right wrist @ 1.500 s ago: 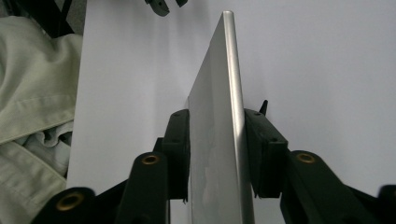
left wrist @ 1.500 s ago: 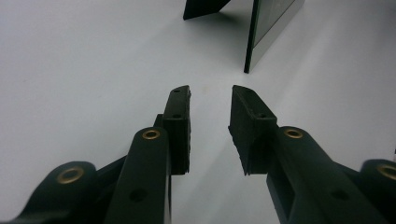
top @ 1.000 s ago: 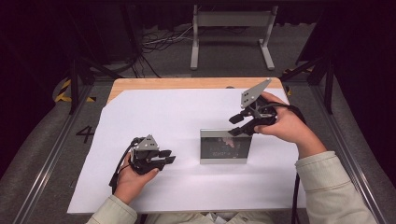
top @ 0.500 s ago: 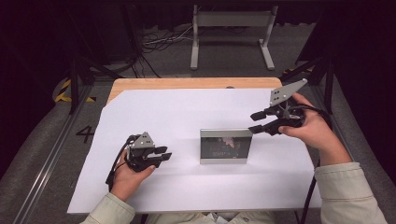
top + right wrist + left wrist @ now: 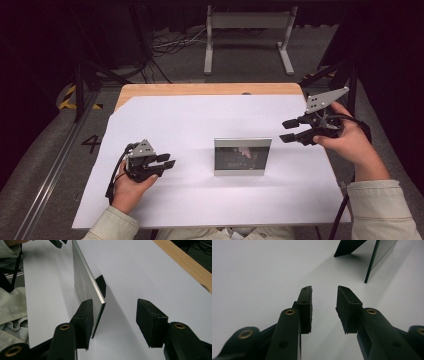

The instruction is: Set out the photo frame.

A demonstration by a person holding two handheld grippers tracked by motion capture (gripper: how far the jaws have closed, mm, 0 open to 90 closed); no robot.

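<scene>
A silver-edged picture frame [image 5: 242, 156] stands upright on the white sheet [image 5: 200, 125], near the table's middle. My left gripper [image 5: 170, 161] rests low on the sheet to its left, pointing at it; the left gripper view has the jaws [image 5: 324, 290] apart, with the frame [image 5: 382, 255] and its black prop beyond. My right gripper [image 5: 286, 130] hovers off the frame's right side at the sheet's edge. Its jaws [image 5: 115, 303] stand wide, the frame's edge [image 5: 85, 282] just ahead of the left pad. Both grippers' jaws have just been opening, with nothing between them.
The sheet covers a wooden table [image 5: 200, 89], whose far edge shows bare. A metal stand [image 5: 247, 20] and floor cables lie beyond the table. A dark rail [image 5: 55, 165] runs along the floor at the left.
My right hand has drawn away from the frame toward the table's right edge, its jaws spreading wider. The left hand has stayed where it was.
</scene>
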